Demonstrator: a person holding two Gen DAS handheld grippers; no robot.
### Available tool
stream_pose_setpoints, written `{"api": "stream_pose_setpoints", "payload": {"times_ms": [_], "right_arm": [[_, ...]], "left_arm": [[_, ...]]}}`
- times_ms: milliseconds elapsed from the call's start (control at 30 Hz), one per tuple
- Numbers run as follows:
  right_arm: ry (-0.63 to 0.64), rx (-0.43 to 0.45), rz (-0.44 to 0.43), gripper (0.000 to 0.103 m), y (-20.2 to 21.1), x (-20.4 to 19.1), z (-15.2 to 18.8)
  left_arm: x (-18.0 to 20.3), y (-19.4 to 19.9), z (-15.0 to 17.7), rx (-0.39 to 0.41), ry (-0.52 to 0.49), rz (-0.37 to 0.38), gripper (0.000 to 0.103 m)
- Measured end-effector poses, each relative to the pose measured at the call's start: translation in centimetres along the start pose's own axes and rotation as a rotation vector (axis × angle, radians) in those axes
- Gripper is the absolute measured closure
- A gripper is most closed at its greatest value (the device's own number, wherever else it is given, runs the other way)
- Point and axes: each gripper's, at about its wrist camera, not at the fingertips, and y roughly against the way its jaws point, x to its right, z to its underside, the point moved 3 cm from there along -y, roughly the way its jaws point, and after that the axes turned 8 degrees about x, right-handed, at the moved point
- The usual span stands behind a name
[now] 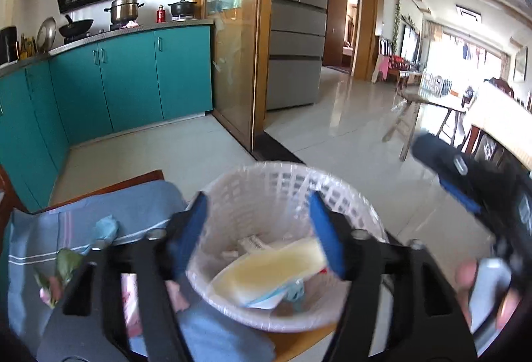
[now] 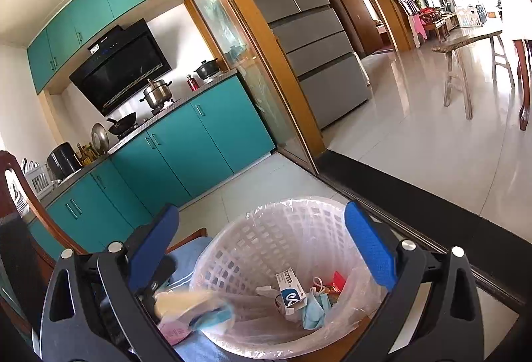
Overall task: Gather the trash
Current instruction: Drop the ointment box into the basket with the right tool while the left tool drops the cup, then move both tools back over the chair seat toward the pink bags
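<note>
Left hand-held gripper (image 1: 259,229) and right hand-held gripper (image 2: 262,249) released over basket (image 2: 299,215); carton (image 2: 292,290) print unreadable

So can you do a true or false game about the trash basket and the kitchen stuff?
1. The white basket has a plastic bag lining it. True.
2. The basket is empty. False: it holds a blue face mask, a small box and a yellowish packet.
3. The kitchen cabinets are red. False: they are teal.
4. A steel pot sits on the stove. True.
5. The right gripper is squeezing the small box. False: its jaws stand wide open over the basket, holding nothing.
</note>
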Motion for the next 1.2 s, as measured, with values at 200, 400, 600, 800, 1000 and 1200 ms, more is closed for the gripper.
{"api": "stream_pose_setpoints", "payload": {"times_ms": [200,400,600,800,1000,1200], "right_arm": [[-0.020,-0.016,-0.006,0.005,-0.3,0.5,0.1],[0.036,-0.041,-0.048,0.005,-0.3,-1.7,0.8],[0.177,-0.130,-0.157,0.005,0.3,-7.5,4.1],[0.402,-0.255,-0.262,0.005,2.3,-14.8,10.3],[0.522,-0.283,-0.314,0.005,3.8,-18.7,13.8],[0.553,-0.271,-0.308,0.005,3.8,-18.8,14.3]], "left_arm": [[-3.2,1.3,0.9,-0.007,-0.059,-0.085,0.003],[-10.1,10.0,3.4,0.031,0.031,-0.185,0.003],[-17.4,17.6,8.4,0.002,0.246,-0.336,0.003],[-21.2,17.7,13.0,-0.092,0.344,-0.363,0.003],[-19.8,17.4,12.8,-0.096,0.291,-0.332,0.003],[-19.5,18.2,12.7,-0.078,0.258,-0.326,0.003]]}}
